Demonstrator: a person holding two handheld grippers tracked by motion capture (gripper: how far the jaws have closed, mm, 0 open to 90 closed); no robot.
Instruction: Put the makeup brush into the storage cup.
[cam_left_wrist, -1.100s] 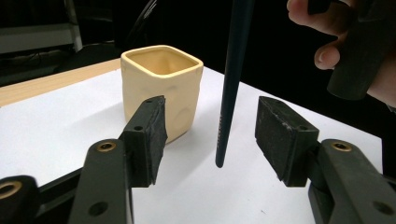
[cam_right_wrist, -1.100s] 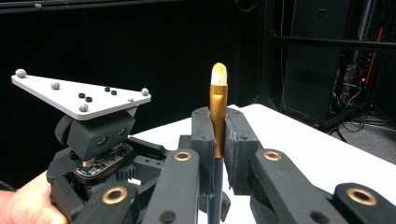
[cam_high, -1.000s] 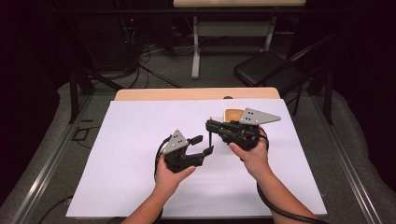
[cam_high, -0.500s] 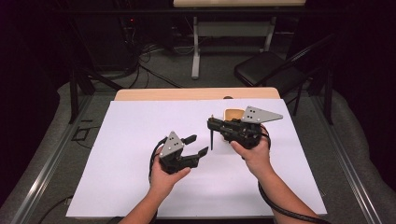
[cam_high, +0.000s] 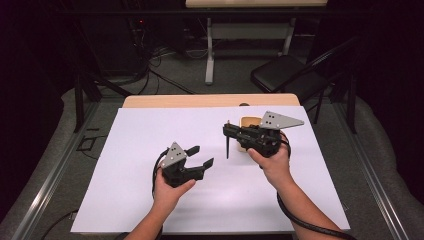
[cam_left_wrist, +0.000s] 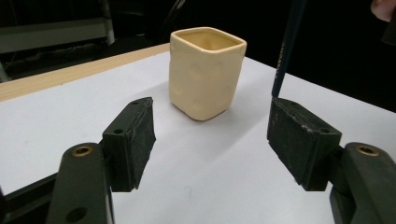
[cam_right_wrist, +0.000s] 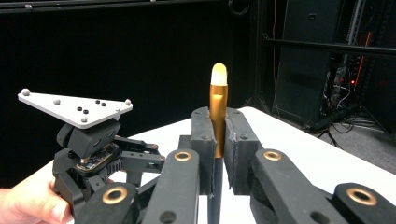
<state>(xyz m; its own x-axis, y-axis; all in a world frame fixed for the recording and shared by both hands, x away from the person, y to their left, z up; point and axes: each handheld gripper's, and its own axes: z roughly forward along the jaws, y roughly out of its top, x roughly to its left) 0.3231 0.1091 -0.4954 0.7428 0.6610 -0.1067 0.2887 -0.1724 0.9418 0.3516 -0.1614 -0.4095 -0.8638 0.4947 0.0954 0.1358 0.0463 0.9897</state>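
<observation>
My right gripper is shut on a dark pencil, which hangs upright with its tip just above the white sheet. In the right gripper view the pencil's gold ferrule and eraser stick up between the pads. A cream square cup stands just behind that hand. My left gripper hovers to the left of the pencil; its jaws have just been opening and nothing is between them. In the left gripper view the cup stands ahead of the open gripper, and the pencil rises behind the right pad.
A white sheet covers most of the wooden table. Beyond the far edge stand a black folding chair and a second table's legs, with cables on the floor. The left gripper appears left of the pencil in the right gripper view.
The left gripper has drawn away from the pencil tip, leftward and toward the person, with its jaws spread wider. The right gripper and pencil have stayed put.
</observation>
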